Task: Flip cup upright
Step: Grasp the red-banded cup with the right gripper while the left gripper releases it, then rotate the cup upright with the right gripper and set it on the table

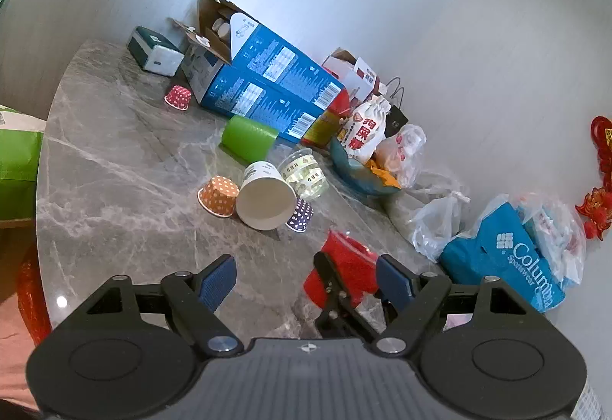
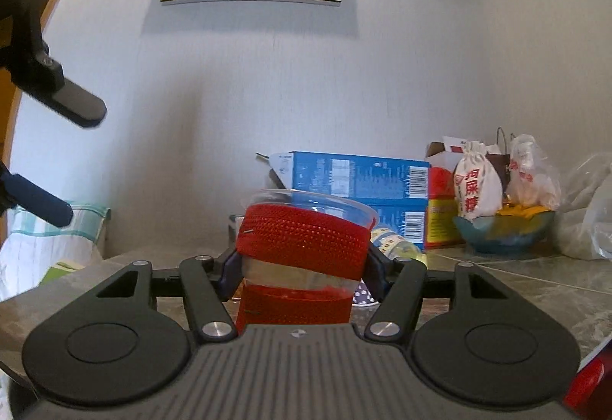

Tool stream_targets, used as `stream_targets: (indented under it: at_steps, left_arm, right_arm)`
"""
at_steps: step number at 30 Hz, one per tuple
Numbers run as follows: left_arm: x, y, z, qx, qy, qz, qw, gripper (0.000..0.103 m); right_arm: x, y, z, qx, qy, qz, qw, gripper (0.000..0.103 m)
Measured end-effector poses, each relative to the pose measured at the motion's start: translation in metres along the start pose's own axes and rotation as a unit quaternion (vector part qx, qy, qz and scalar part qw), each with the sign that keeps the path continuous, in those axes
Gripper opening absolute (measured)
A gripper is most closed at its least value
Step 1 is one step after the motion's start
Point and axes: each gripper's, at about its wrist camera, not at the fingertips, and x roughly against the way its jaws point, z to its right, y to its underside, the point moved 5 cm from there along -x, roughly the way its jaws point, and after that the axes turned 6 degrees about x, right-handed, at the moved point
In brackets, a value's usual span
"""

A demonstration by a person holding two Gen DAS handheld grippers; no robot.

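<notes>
The grey marble surface [image 1: 114, 160] fills the middle of the left wrist view, with clutter packed along the wall at upper centre: blue boxes [image 1: 267, 75], a snack bag [image 1: 363, 133], and a Columbia bag [image 1: 508, 263] at lower right. Several cups are seen lying tipped at frame centre: a green cup [image 1: 246, 137], a white paper cup [image 1: 264, 196], an orange dotted cup [image 1: 218, 196], a clear printed cup [image 1: 304, 173].

The task's red-sleeved cup [image 2: 306, 244] is held at centre of the right wrist view. The right gripper [image 2: 302, 271] is clenched on it, pads pressed against both sides of the sleeve, clear rim up and slightly tilted. In the left wrist view the same cup is seen at lower centre right, low over the surface; whether its base touches cannot be told.

The left gripper [image 1: 306, 282] is released, jaws spread wide, nothing between them.

Step judged: the flip is nearly done, cup almost upright. Next move called for: the cup is levelled, lowered until the base sits flat, then the grip is released slowly so the light plastic is not tipped.
</notes>
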Motion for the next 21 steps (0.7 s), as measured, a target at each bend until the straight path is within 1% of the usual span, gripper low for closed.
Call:
stream_targets:
  at_steps: [5, 10, 14, 16, 21]
  left_arm:
    - [-0.002, 0.003, 0.000, -0.001, -0.003, -0.004, 1.0000, 0.083]
    - [-0.006, 0.005, -0.003, 0.003, -0.010, -0.012, 0.9999, 0.083]
    - [-0.006, 0.006, -0.003, 0.003, -0.010, -0.013, 0.9999, 0.083]
    - [-0.007, 0.006, -0.004, 0.004, -0.011, -0.012, 0.9999, 0.083]
    - [-0.007, 0.007, -0.005, 0.006, -0.015, -0.012, 0.9998, 0.083]
  right_arm:
    - [-0.001, 0.010, -0.006, 0.018, 0.004, -0.005, 1.000, 0.063]
    - [0.001, 0.013, -0.016, 0.036, -0.006, 0.002, 0.999, 0.064]
    - [0.000, 0.013, -0.017, 0.034, -0.006, 0.005, 0.999, 0.066]
    - [0.000, 0.013, -0.017, 0.032, -0.007, 0.004, 0.999, 0.068]
    - [-0.002, 0.015, -0.018, 0.022, -0.022, -0.011, 0.999, 0.070]
